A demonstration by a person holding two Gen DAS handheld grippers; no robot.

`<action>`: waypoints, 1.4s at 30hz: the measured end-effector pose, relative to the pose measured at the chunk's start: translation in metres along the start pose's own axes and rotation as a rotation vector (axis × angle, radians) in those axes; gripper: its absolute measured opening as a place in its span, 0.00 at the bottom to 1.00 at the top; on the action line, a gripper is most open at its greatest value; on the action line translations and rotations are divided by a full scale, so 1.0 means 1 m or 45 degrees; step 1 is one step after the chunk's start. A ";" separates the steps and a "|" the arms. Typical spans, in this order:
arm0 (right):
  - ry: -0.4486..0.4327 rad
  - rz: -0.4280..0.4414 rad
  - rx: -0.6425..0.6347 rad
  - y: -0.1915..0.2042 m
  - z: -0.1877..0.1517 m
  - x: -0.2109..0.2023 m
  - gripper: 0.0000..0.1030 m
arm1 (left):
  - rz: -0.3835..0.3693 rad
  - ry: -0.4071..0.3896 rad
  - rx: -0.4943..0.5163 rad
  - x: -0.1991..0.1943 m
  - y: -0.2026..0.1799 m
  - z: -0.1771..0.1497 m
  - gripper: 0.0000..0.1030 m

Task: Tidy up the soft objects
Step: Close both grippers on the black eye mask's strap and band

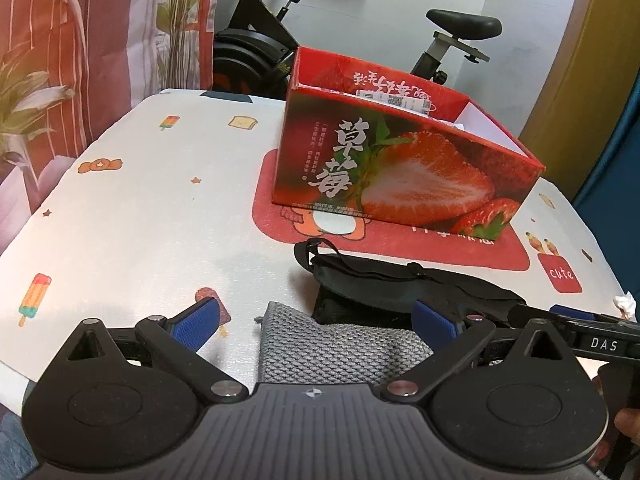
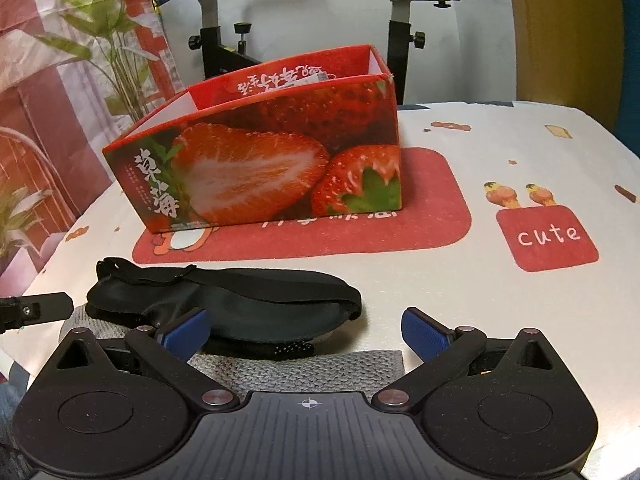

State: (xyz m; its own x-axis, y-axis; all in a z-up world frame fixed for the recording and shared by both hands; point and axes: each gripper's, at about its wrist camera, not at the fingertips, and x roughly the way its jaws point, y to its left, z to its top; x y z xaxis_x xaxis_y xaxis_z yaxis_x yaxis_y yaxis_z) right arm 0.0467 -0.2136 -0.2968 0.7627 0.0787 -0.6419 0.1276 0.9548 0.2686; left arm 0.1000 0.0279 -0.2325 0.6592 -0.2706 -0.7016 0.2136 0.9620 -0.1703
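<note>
A black eye mask (image 1: pixel 400 284) (image 2: pixel 240 300) with a strap lies on a black sock, and both rest on a grey knitted cloth (image 1: pixel 332 344) (image 2: pixel 296 372) at the table's near edge. Behind them stands an open red strawberry box (image 1: pixel 400 160) (image 2: pixel 264 160) with a labelled packet inside. My left gripper (image 1: pixel 316 326) is open, its blue pads either side of the grey cloth's left part. My right gripper (image 2: pixel 304 330) is open over the mask's right end. The right gripper (image 1: pixel 576 320) also shows at the left wrist view's right edge.
The table (image 1: pixel 140 216) (image 2: pixel 500 152) has a white cartoon-print cover with a red mat (image 2: pixel 432 184) under the box. An exercise bike (image 1: pixel 280 40) (image 2: pixel 224 32) stands behind the table. A patterned curtain (image 1: pixel 60 60) hangs at left. A crumpled tissue (image 1: pixel 624 304) lies at the right edge.
</note>
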 end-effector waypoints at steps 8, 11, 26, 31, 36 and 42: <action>-0.007 0.020 0.034 -0.009 -0.001 0.003 0.86 | -0.016 0.017 -0.024 0.010 0.000 0.004 0.90; 0.000 0.039 0.060 -0.013 0.000 0.006 0.81 | -0.031 0.017 -0.044 0.016 0.002 0.010 0.82; 0.043 0.119 0.246 -0.033 0.002 0.027 0.54 | -0.146 0.117 -0.152 0.058 0.014 0.026 0.64; 0.046 0.099 0.199 -0.026 0.006 0.036 0.37 | -0.156 0.148 -0.176 0.071 0.014 0.029 0.64; 0.028 0.085 0.159 -0.026 0.010 0.042 0.25 | -0.198 0.146 -0.180 0.076 0.013 0.028 0.64; -0.018 0.096 0.118 -0.025 0.008 0.040 0.25 | -0.150 0.117 -0.137 0.075 0.006 0.019 0.49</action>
State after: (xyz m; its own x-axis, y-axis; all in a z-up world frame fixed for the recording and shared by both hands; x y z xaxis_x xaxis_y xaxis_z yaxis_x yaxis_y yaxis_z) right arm 0.0789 -0.2371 -0.3234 0.7810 0.1450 -0.6075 0.1268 0.9156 0.3815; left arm 0.1642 0.0128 -0.2733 0.5643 -0.3815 -0.7321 0.2033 0.9237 -0.3247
